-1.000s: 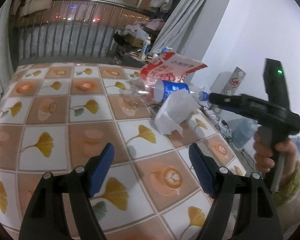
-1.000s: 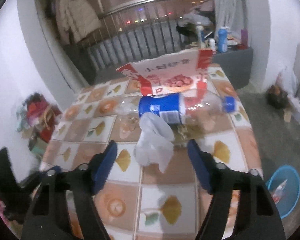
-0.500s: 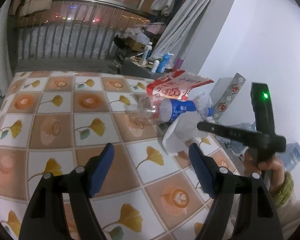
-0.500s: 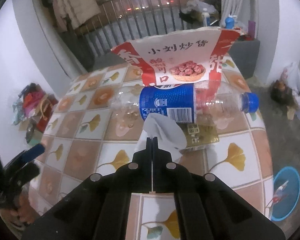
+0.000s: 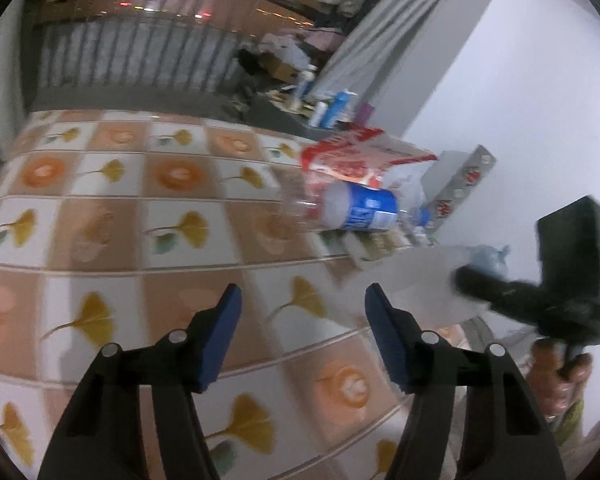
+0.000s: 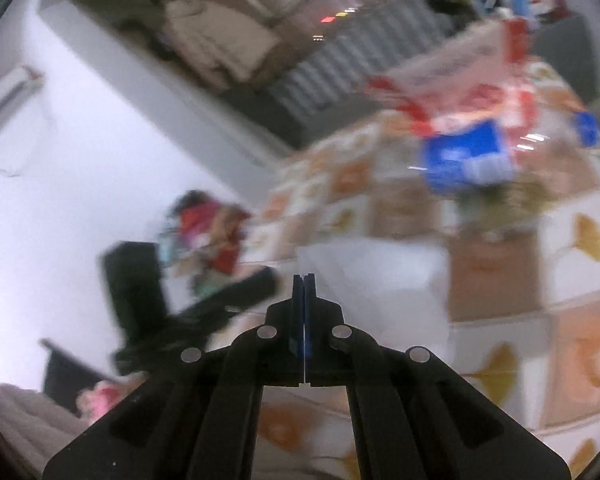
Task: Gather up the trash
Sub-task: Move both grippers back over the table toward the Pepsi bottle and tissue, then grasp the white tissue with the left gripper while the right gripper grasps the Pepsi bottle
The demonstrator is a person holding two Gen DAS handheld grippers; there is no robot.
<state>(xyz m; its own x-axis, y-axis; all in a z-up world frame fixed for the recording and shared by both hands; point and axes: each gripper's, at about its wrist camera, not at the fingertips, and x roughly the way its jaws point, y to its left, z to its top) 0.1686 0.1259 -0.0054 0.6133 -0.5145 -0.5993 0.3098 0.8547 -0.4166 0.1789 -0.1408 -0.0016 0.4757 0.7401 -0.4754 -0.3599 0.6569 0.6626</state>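
**Tissue pinched in my right gripper, left one hovering open**

My right gripper [image 6: 304, 280] has its blue pads pressed flat together, and the white tissue [image 6: 380, 280] spreads out from the tips to the right. From the left wrist cam the same tissue [image 5: 420, 284] hangs off the front of the right gripper [image 5: 464, 280], lifted clear of the table at its near-right edge (both views are smeared w/ motion blur, so the exact pinch point isn't sharp). My hand [image 5: 560, 376] shows under that gripper's handle, w/ a bit of green sleeve below it.

My left gripper [image 5: 300, 312] sits over the tablecloth [image 5: 140, 240], a checked one w/ ginkgo leaves and orange flower squares. Its jaws have just been closing a little but stand apart, w/ nothing btwn them, only cloth below. In the right wrist cam it shows as a dark shape at the left [image 6: 260, 280], beside the tissue.

The rest of the trash is further back on the table: a clear plastic bottle [image 5: 352, 208] w/ a blue label lying on its side, and a red-and-white snack bag [image 5: 356, 160] propped just behind and over it. Something pale yellow-green lies under the bottle; can't tell what.
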